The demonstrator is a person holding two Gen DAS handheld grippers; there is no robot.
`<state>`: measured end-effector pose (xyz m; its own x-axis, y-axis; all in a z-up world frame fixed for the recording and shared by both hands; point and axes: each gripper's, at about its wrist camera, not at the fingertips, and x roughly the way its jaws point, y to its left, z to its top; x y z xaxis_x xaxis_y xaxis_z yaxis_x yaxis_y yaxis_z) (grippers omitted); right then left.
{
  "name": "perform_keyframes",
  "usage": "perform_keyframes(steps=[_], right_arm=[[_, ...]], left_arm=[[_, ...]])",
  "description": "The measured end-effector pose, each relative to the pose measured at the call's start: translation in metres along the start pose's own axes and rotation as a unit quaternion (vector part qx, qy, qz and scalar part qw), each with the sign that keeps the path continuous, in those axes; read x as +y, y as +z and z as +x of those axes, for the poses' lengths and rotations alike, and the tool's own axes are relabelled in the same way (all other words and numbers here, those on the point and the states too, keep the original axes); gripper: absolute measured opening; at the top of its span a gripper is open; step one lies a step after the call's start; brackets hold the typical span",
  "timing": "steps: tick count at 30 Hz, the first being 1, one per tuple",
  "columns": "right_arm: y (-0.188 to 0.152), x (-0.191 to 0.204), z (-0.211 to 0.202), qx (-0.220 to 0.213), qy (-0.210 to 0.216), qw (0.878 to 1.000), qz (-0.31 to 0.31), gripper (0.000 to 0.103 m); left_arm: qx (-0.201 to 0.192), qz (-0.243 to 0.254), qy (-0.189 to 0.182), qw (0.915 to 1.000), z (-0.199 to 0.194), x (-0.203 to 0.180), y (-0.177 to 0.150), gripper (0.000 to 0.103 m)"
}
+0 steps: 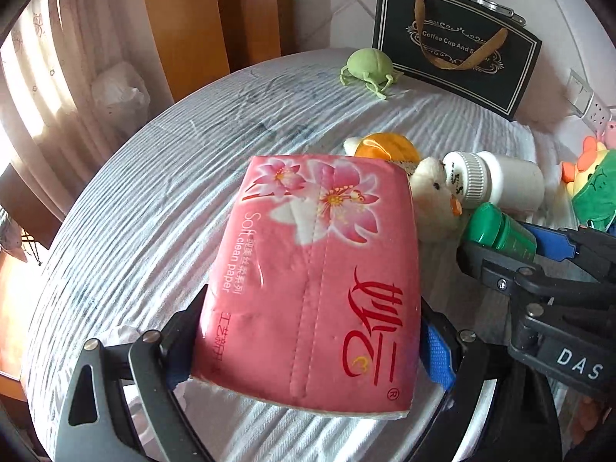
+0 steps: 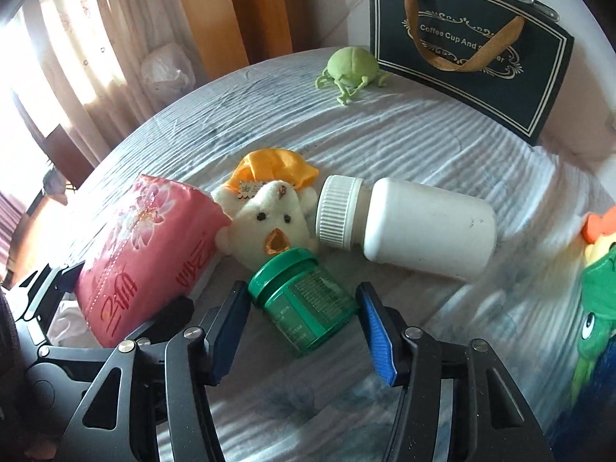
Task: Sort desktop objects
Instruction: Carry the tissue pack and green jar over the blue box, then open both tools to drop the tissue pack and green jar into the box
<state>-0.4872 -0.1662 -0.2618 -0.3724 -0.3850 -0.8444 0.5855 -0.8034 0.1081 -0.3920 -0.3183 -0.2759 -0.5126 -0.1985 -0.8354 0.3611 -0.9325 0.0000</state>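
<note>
Mid-sort, two pickups underway. Left claw (image 1: pixel 308 346) clamped on the pink tissue pack (image 1: pixel 312 281), lifted off the counter (image 1: pixel 154 200). Right claw (image 2: pixel 304 331) spread around the green jar (image 2: pixel 304 300), lying at 6 o'clock from the duck toy (image 2: pixel 269 215). Next, probably: close on jar, lift.

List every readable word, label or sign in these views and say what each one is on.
"Soft clean paper": pink tissue pack, held by the left gripper; its large red Chinese brand characters and the small ones I cannot read reliably.
"Coffee Cup And S…er": black gift bag, middle hidden by its handle.
"DAS": right gripper body.
Green jar label: too blurred.
</note>
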Motion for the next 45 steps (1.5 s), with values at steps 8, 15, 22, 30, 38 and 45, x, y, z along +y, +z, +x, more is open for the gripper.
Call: perform_keyframes(steps=[8,15,22,30,38,45], right_arm=[[-0.014,0.007,-0.092,-0.060,-0.037,0.997,0.018,0.056],[-0.047,0.016,-0.219,-0.150,-0.104,0.982,0.040,0.056],[-0.105,0.008,-0.357,-0.226,-0.198,0.950,0.087,0.056],[-0.190,-0.038,-0.514,-0.275,-0.327,0.891,0.154,0.056],[-0.286,-0.123,-0.644,-0.292,-0.398,0.849,0.190,0.056],[-0.332,-0.232,-0.708,-0.259,-0.396,0.860,0.193,0.056]], left_arm=[[-0.061,0.033,-0.032,0.9971,-0.083,-0.017,-0.003,0.093],[-0.136,0.074,-0.091,0.9837,-0.187,-0.049,-0.014,0.093],[-0.190,0.135,-0.182,0.9553,-0.289,-0.119,-0.037,0.093],[-0.224,0.220,-0.287,0.9050,-0.402,-0.245,-0.077,0.093],[-0.217,0.261,-0.359,0.8696,-0.504,-0.398,-0.126,0.093],[-0.182,0.269,-0.345,0.8808,-0.547,-0.534,-0.151,0.093]])
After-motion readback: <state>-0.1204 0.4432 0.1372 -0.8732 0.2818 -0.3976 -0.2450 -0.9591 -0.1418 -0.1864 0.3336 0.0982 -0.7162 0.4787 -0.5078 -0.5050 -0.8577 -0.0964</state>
